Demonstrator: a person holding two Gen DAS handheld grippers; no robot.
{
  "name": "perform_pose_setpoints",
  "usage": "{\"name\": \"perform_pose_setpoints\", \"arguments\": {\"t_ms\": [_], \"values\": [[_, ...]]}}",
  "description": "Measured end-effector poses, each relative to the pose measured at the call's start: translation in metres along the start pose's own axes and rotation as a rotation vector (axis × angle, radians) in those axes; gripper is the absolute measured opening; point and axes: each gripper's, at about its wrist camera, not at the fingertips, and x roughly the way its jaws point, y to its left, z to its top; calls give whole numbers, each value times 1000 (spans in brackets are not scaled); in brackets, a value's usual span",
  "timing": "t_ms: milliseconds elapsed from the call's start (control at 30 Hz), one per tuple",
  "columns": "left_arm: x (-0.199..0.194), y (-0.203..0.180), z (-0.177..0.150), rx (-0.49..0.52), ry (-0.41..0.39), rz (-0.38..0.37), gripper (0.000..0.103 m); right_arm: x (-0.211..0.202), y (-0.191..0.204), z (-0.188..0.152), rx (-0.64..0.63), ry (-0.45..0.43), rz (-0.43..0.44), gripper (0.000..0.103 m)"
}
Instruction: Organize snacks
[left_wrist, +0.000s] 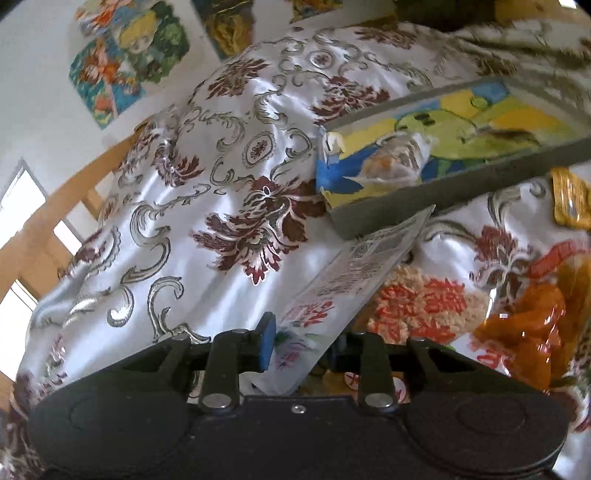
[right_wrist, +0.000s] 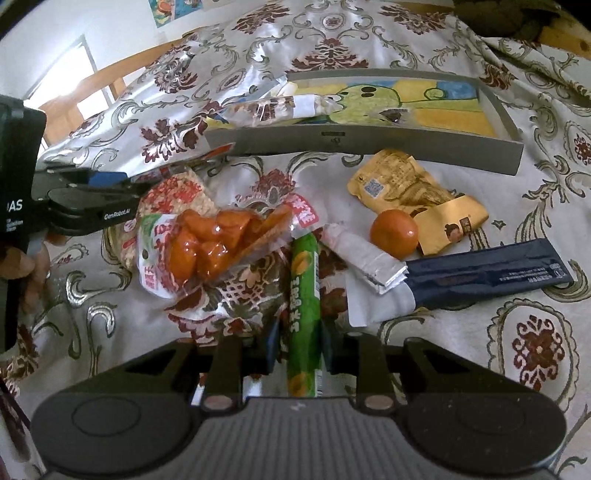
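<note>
Snacks (right_wrist: 207, 240) are noted loose on the floral cloth (right_wrist: 535, 350) in front of the grey tray (right_wrist: 369, 144).

- One clear-wrapped snack (right_wrist: 280, 107) already lies inside the tray, at its left end, on the painted lining.
- A green stick pack (right_wrist: 303, 295) is clamped lengthwise between the jaws of the right gripper (right_wrist: 301, 343), in front of the tray's middle and pointing toward it.
- A white flat packet (left_wrist: 354, 266) lies between the fingers of the left gripper (left_wrist: 304, 343), its far end touching or just under the tray's near left corner. Whether the pads press on it cannot be told: one blue pad is seen beside its edge, the other is hidden behind it.

Things recorded between the right gripper and the tray:
- a clear pack of orange pieces (right_wrist: 221, 236), left of the stick, resting on a rice-cracker pack (right_wrist: 177, 192)
- a silver wrapper (right_wrist: 365, 254), just right of the stick's tip
- a round orange item (right_wrist: 394, 233), touching a yellow pouch (right_wrist: 402, 184) that lies just in front of the tray's front wall
- a dark navy sachet (right_wrist: 487, 273), further right, well clear of the tray

The tray's front wall stands upright across the path. A hand (right_wrist: 37, 266) is seen on the left tool's handle, far left of the tray. Colourful pictures (left_wrist: 125, 55) hang on the wall beyond the tray.
</note>
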Motion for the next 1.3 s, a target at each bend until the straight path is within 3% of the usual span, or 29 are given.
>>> {"name": "perform_pose_setpoints", "arguments": {"t_ms": [100, 367, 600, 733, 1000, 1300], "values": [[-7, 0, 0, -9, -18, -3, 23, -1, -1, 0, 21, -1, 11, 21], [-43, -18, -6, 26, -77, -67, 13, -6, -8, 2, 95, -5, 61, 19], [-79, -26, -15, -14, -98, -132, 12, -14, -18, 3, 226, 44, 145, 19], [-95, -27, -18, -72, -91, -215, 9, -16, -25, 0, 296, 55, 202, 19], [-107, -32, -23, -125, -90, -287, 9, -23, -25, 0, 335, 36, 253, 20], [-121, -28, -16, -201, -222, -341, 9, -46, -42, 0, 435, -47, 325, 20]]}}
